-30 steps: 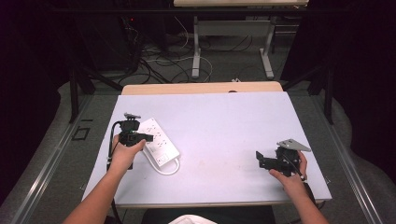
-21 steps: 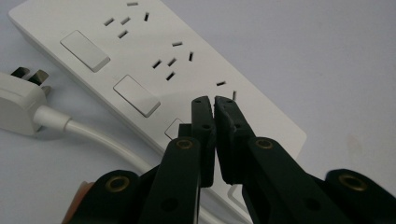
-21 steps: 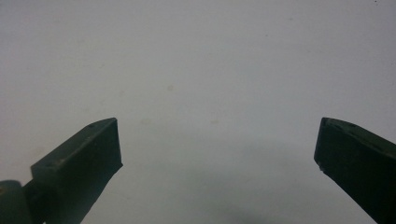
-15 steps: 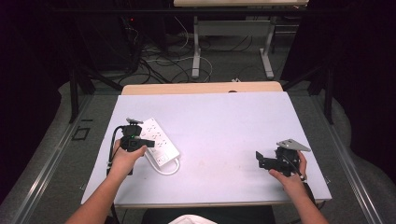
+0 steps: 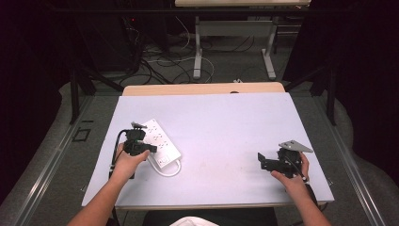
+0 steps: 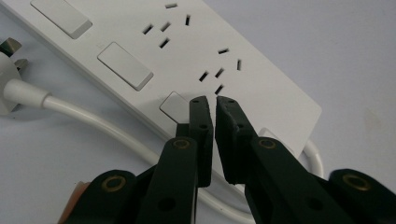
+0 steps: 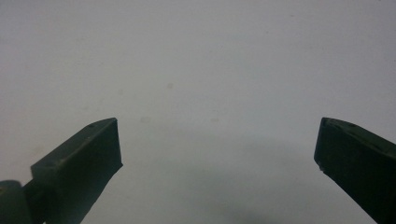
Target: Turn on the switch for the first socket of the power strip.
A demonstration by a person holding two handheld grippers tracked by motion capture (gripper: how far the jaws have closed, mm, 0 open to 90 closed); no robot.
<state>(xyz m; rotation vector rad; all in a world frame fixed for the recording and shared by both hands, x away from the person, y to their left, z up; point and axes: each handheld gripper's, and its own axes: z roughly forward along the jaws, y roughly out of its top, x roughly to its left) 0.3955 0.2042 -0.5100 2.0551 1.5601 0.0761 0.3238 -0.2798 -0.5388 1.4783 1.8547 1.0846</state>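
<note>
White power strip (image 5: 157, 143), left half of surface (image 5: 226, 122), long axis diagonal; we hold the left gripper (image 6: 210, 103) clenched, tips over its nearest switch (image 6: 173, 105). Right gripper (image 5: 266, 162) released, well apart.

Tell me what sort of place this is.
Probably a lab or recording workspace, not a home: a bare white-topped table ringed by dark curtains, loose cables on the floor behind it, and another table's metal legs. A white power strip lies on the table.
</note>
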